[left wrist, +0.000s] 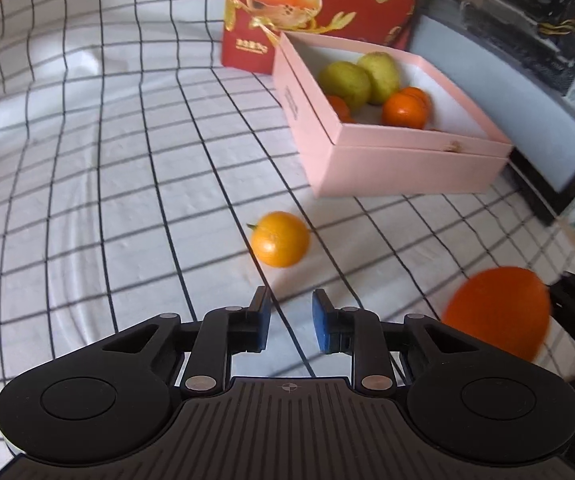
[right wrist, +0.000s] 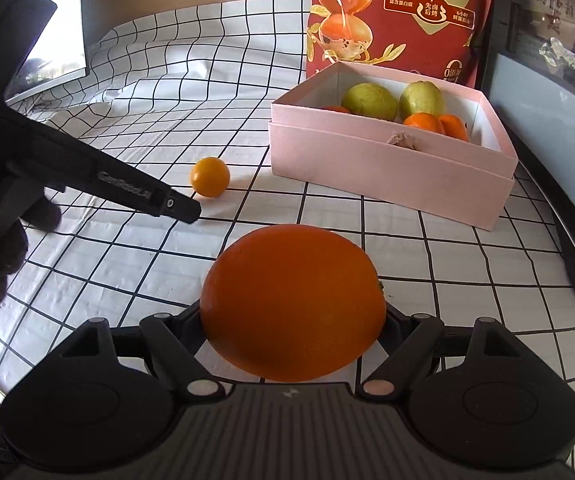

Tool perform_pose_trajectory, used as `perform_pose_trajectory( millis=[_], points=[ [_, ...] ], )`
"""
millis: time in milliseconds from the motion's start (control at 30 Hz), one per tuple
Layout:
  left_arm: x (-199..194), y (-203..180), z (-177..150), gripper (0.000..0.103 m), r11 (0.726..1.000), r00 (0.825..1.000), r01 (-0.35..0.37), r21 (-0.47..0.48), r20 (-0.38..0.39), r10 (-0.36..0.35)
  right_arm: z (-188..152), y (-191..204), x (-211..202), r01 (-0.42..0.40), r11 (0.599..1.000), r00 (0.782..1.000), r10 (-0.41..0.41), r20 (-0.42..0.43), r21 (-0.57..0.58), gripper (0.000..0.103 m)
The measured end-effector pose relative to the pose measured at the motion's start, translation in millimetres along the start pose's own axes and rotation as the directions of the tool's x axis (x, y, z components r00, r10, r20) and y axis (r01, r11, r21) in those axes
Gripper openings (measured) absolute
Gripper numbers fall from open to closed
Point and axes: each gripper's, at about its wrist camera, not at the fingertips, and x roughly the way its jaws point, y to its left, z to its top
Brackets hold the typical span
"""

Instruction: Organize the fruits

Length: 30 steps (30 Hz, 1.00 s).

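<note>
The right hand-held gripper (right wrist: 293,320) is holding the big orange (right wrist: 293,304) clamped above the desk (right wrist: 407,248), next needing carrying into the pink box (right wrist: 387,168), while the left hand-held gripper (left wrist: 289,316), fingers apart, is aiming at the small orange (left wrist: 280,239).

Pink box (right wrist: 387,168), orange fruit (right wrist: 293,304), black-gridded white cloth (left wrist: 87,200).

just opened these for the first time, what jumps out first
A big orange fills the foreground, clamped in the right tool. Behind it to the right, an open pink box holds green pears and small oranges. One small orange lies loose on the checked cloth, ahead of the open left tool.
</note>
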Motion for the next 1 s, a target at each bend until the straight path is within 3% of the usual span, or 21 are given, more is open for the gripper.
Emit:
perform_pose_trajectory(
  millis=[67, 233, 533, 633, 767, 1000],
  points=[
    [-6.5, 1.1, -4.1, 0.028, 1.0, 1.0, -0.009, -0.003, 0.011, 0.009, -0.1, -0.3, 0.1, 0.0, 1.0, 1.0, 0.0, 0.002, -0.008, 0.082],
    [-27.9, -8.5, 0.2, 0.028, 0.997, 0.988, -0.06, 0.056, 0.146, 0.052, -2.0, -0.7, 2.1, 0.012, 1.0, 1.0, -0.012, 0.003, -0.016, 0.083],
    [13.0, -28.2, 28.0, 0.034, 0.97, 0.988, -0.13, 0.207, 0.107, 0.11, -1.6, -1.1, 2.4, 0.013, 1.0, 1.0, -0.013, 0.004, -0.014, 0.083],
    [20.4, -24.0, 33.2, 0.039, 0.972, 0.988, -0.14, 0.189, 0.096, 0.124, -2.1, -1.0, 2.1, 0.015, 1.0, 1.0, -0.015, 0.005, -0.011, 0.083],
    [32.1, -15.5, 39.8, 0.039, 0.986, 0.995, -0.1, 0.134, 0.034, 0.096, -3.0, -1.2, 1.2, 0.017, 1.0, 1.0, -0.017, 0.008, -0.008, 0.083],
    [33.5, -10.9, 43.7, 0.039, 0.99, 0.995, -0.089, 0.107, 0.048, 0.084, -3.3, -1.5, 1.5, 0.016, 1.0, 1.0, -0.016, 0.007, -0.01, 0.083]
  ],
)
